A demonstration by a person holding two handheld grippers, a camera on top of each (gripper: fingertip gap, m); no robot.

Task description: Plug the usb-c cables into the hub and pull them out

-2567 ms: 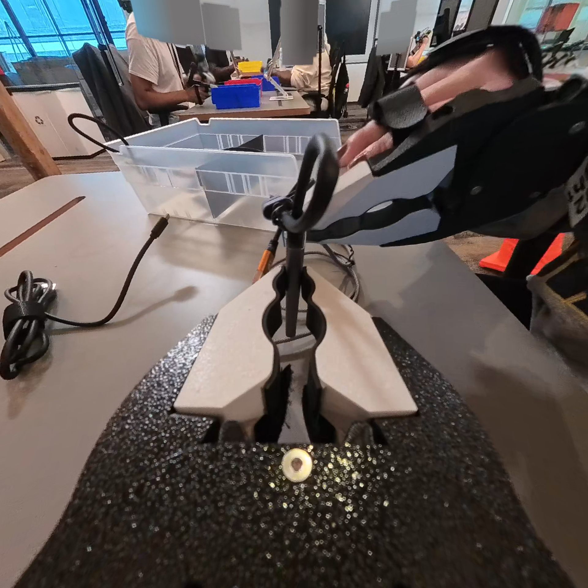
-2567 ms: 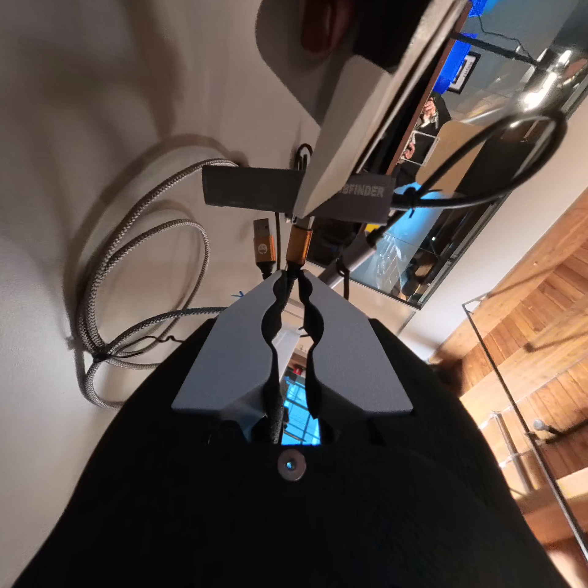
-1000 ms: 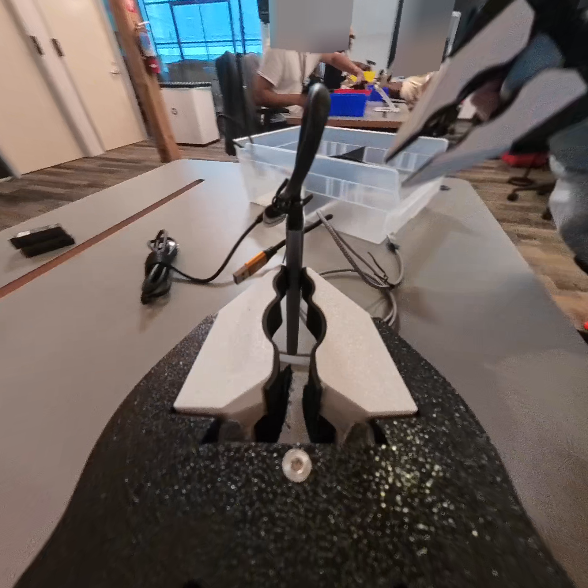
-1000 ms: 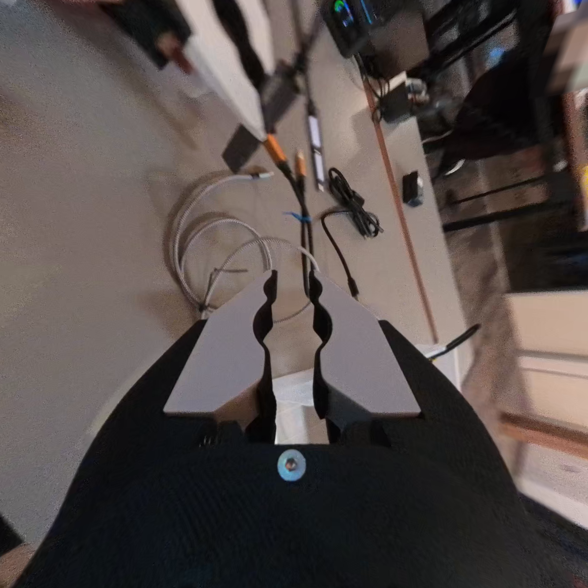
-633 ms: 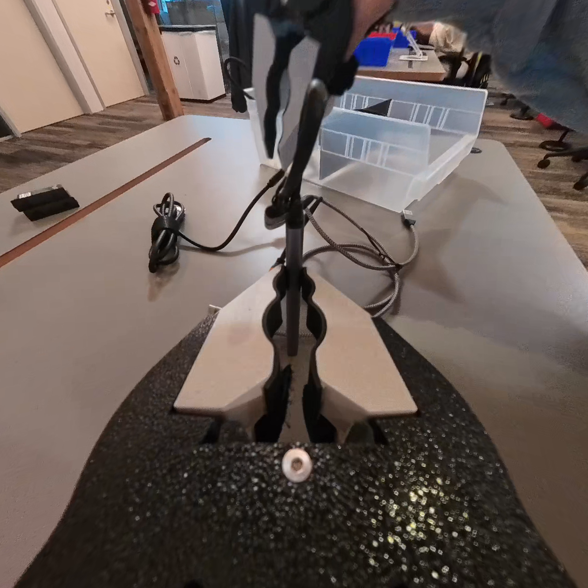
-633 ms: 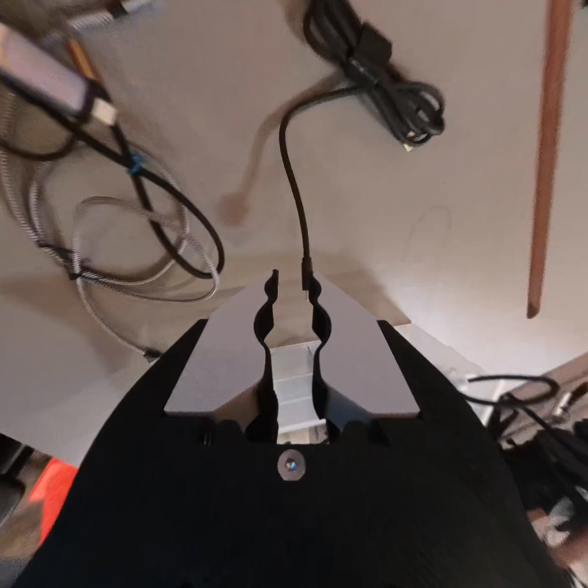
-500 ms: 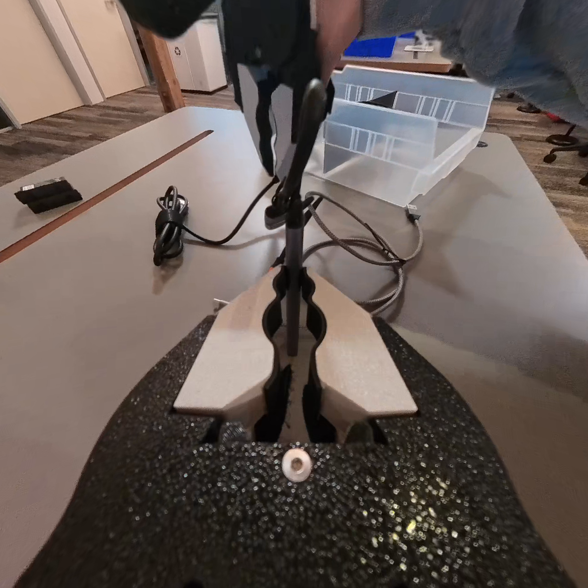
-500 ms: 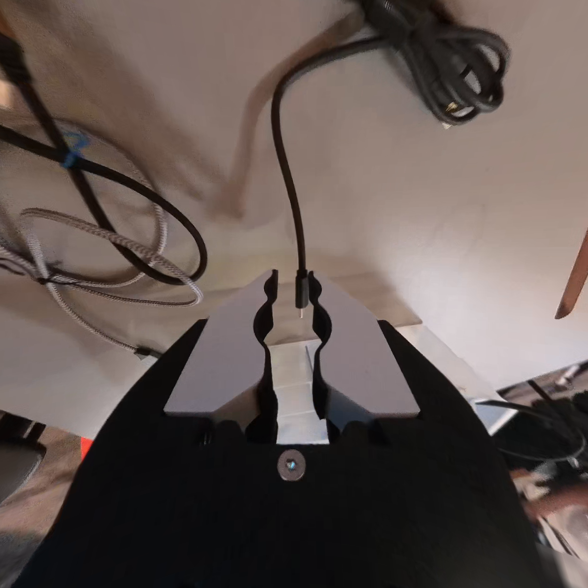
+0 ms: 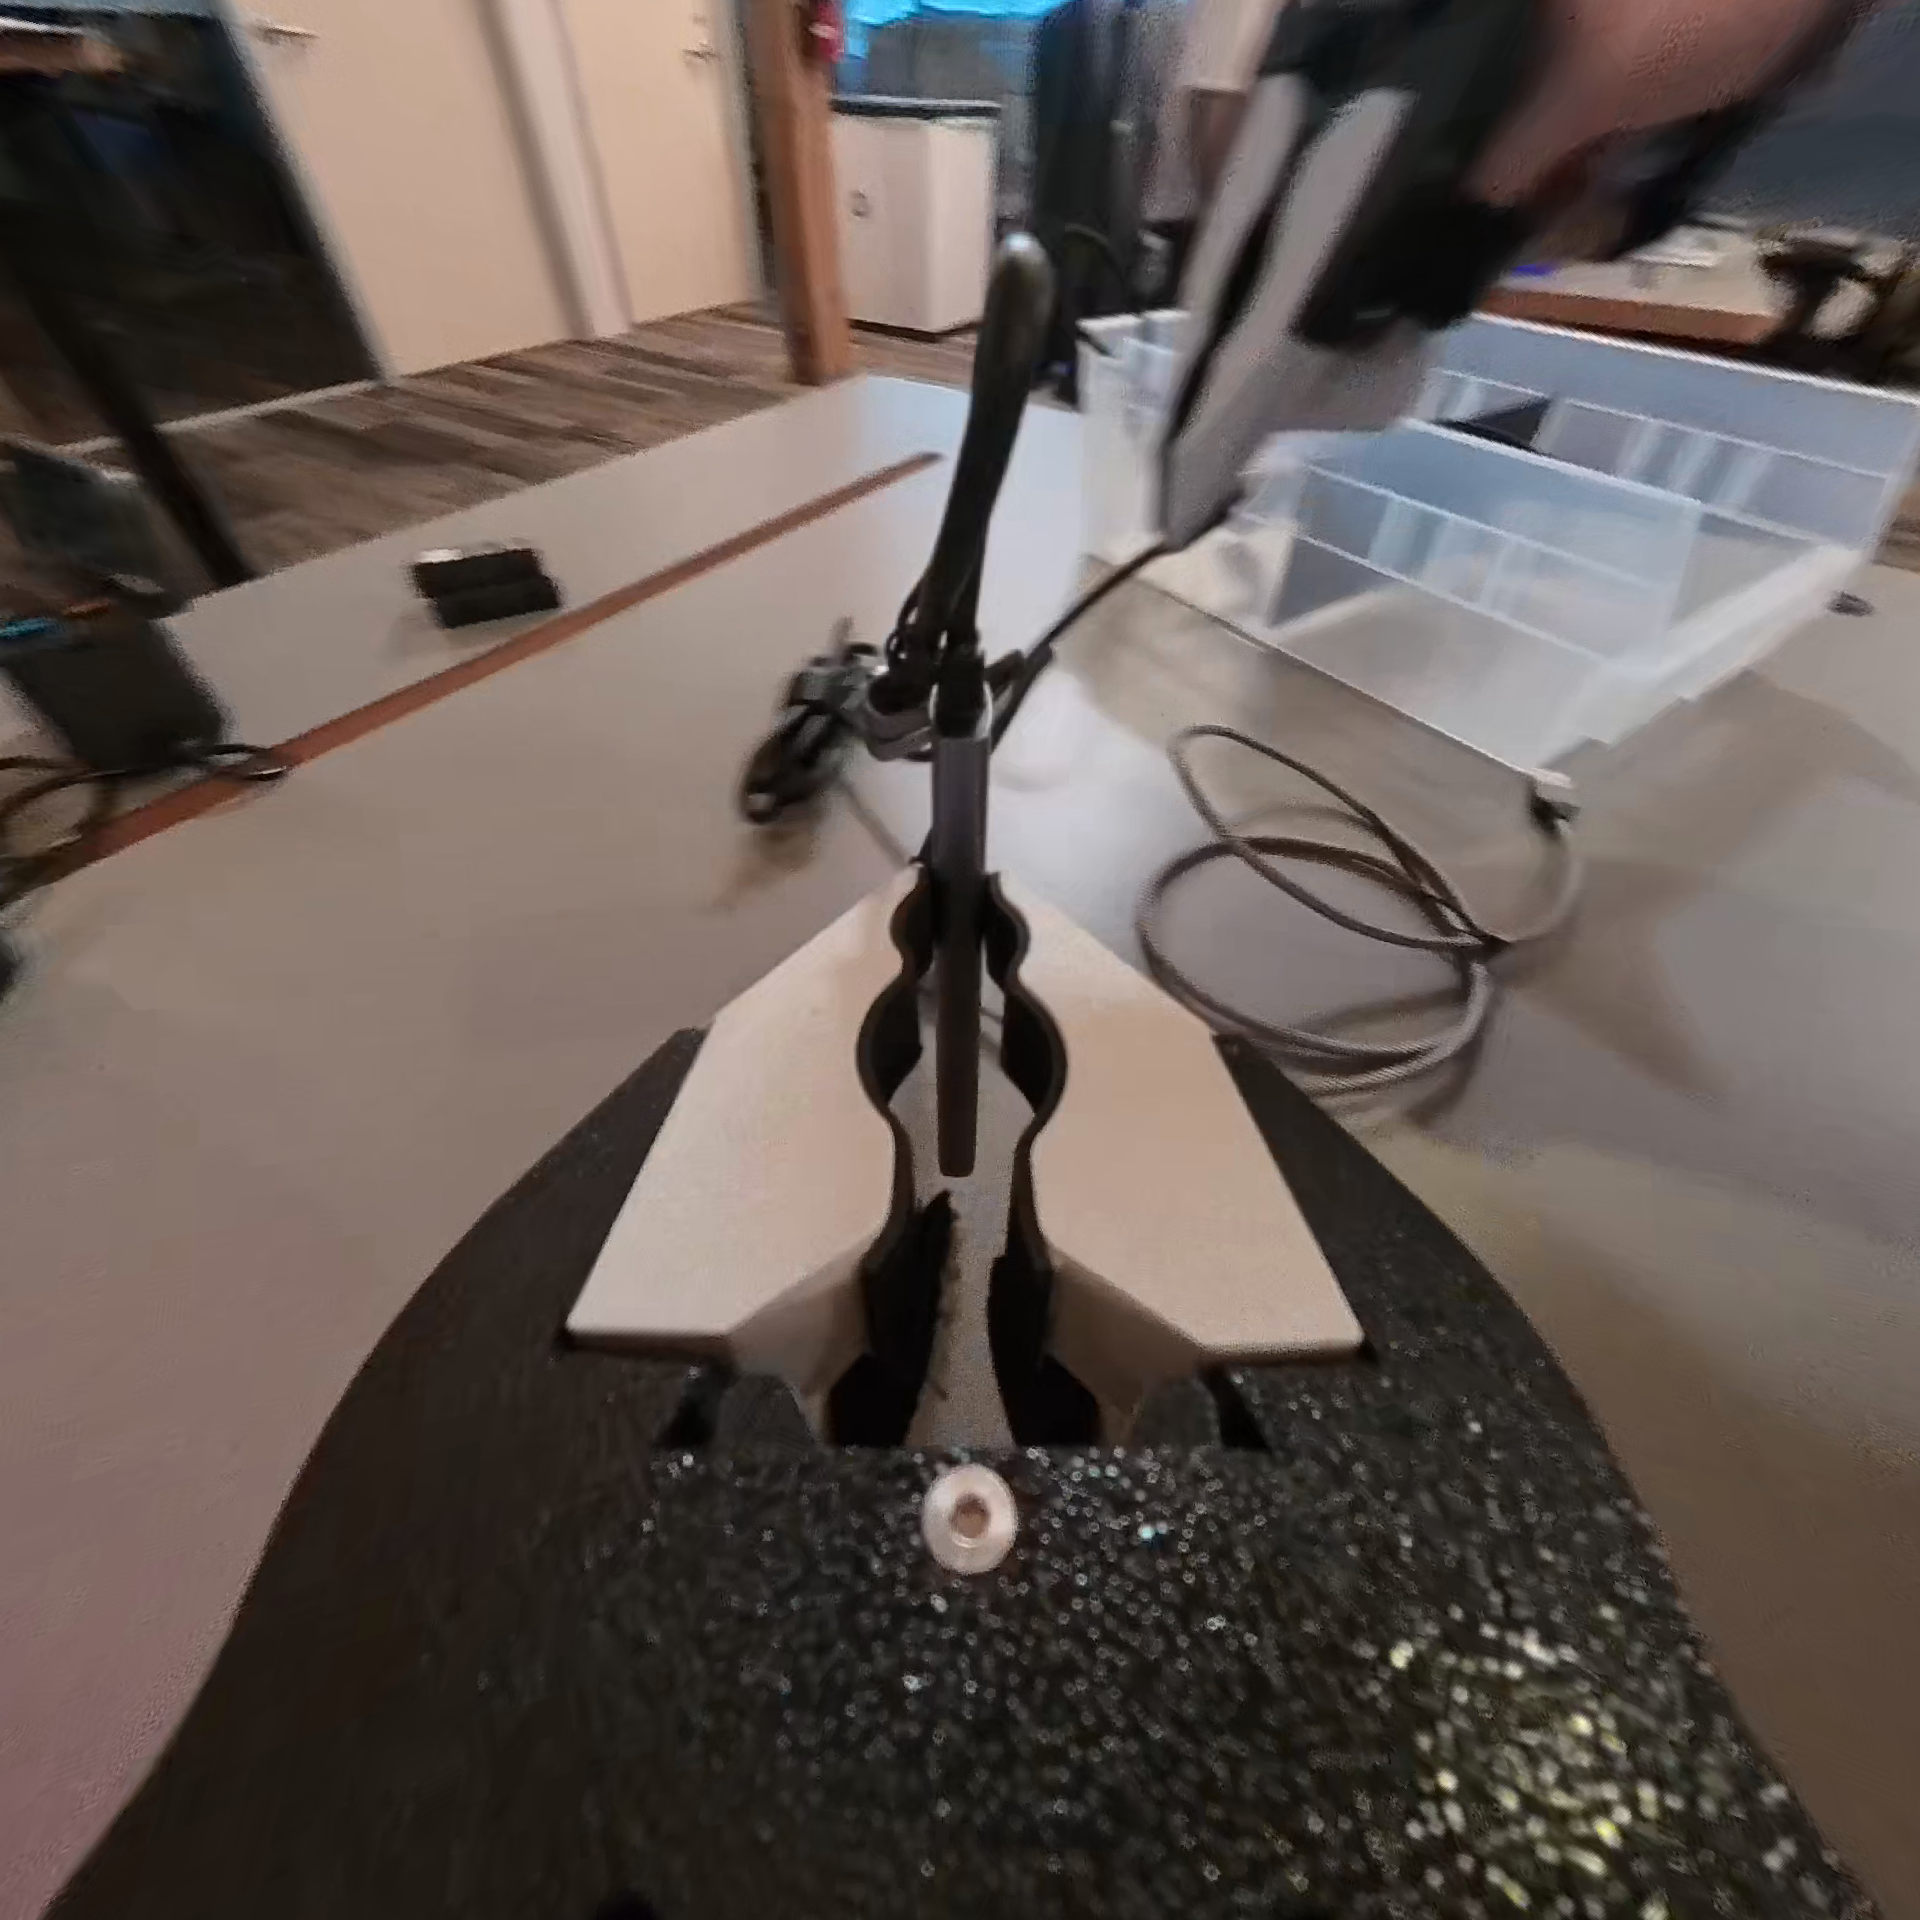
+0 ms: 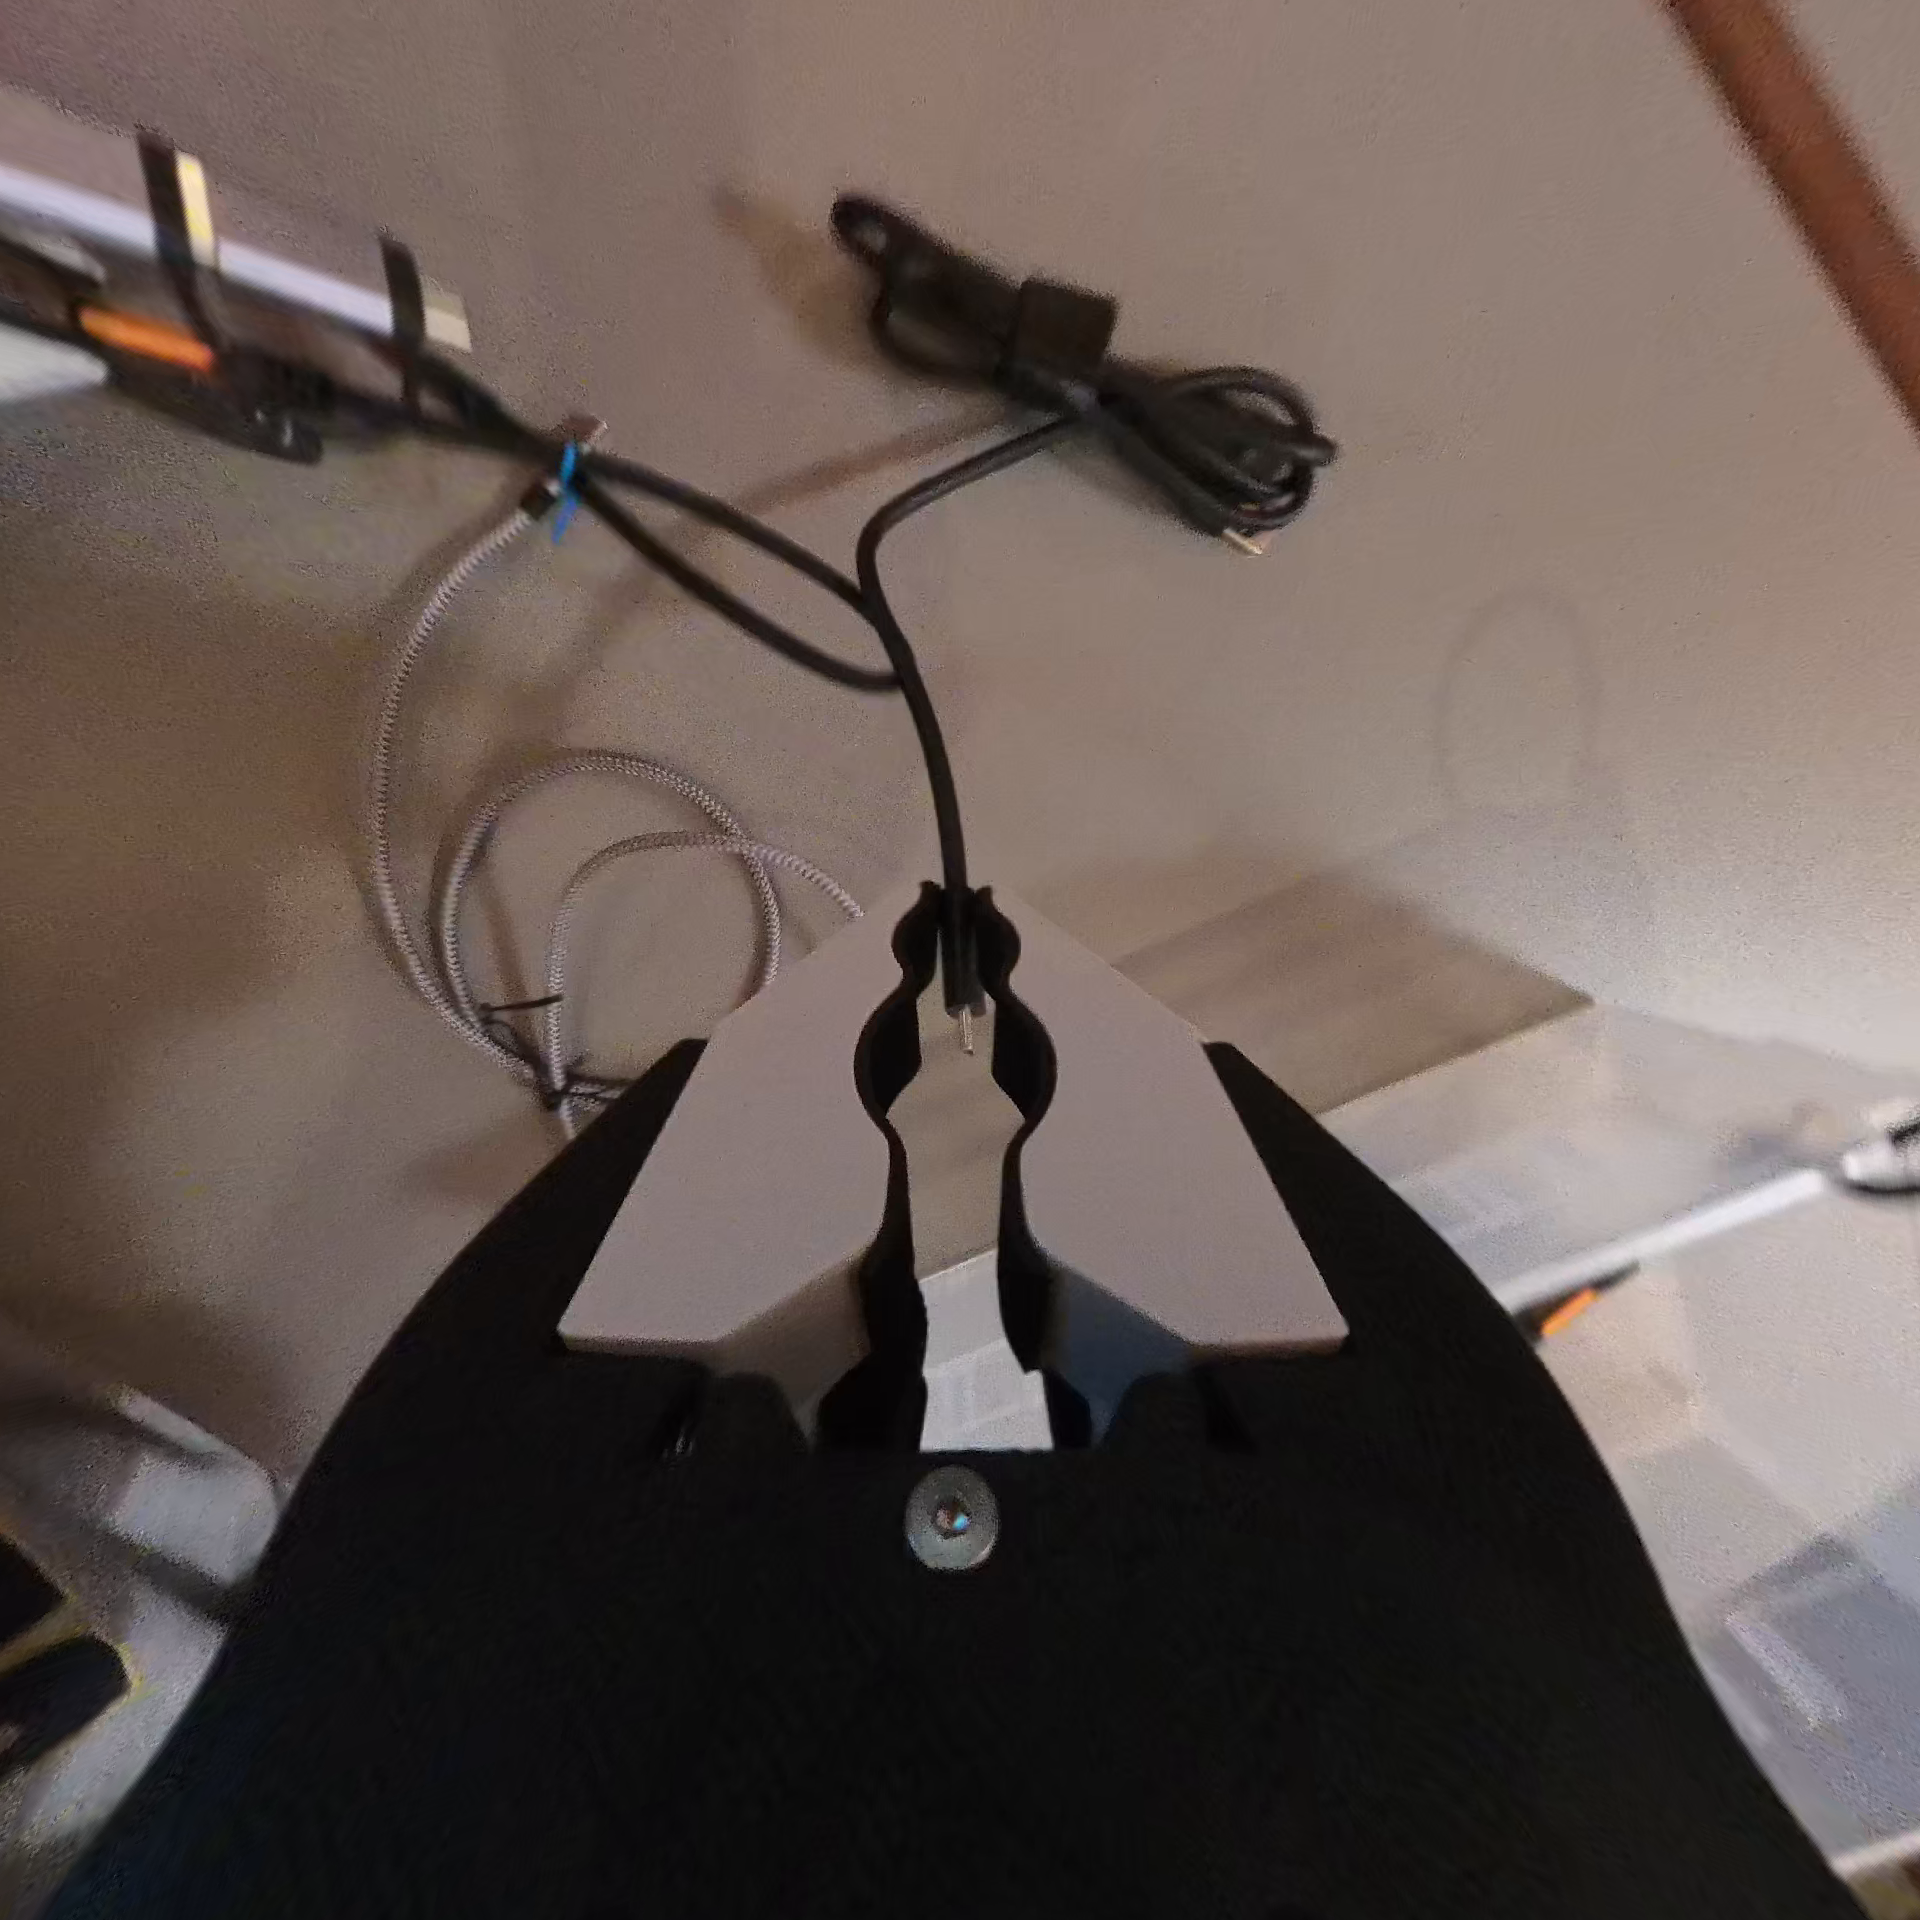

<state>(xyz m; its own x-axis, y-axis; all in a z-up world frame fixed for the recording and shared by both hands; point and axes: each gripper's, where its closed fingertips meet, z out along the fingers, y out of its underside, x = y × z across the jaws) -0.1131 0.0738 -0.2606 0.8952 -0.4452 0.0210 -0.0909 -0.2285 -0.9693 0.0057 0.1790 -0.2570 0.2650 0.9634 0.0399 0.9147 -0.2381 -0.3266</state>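
Observation:
My left gripper (image 9: 956, 899) is shut on the hub (image 9: 956, 997), a thin dark grey bar seen edge-on and held above the table. The hub's own black lead (image 9: 992, 416) loops upward. My right gripper (image 10: 956, 914) is shut on the plug end of a black USB-C cable (image 10: 935, 748); the metal tip sits between the fingers. That cable runs back to a tied bundle (image 10: 1101, 384) on the table. In the left wrist view the right gripper (image 9: 1195, 520) hangs blurred at the upper right. An orange-plugged cable (image 10: 145, 338) lies blurred at the top left.
A grey braided cable (image 9: 1351, 935) lies coiled on the table, also in the right wrist view (image 10: 582, 862). A clear plastic bin (image 9: 1558, 582) stands at the back right. A small black object (image 9: 483, 587) lies beyond the table's brown seam. My hands' fingertips stand some 15 cm from each other.
My right gripper let go of the orange plug at the hub, moved over to the black cable and closed on its plug. My left gripper kept hold of the hub and swung left.

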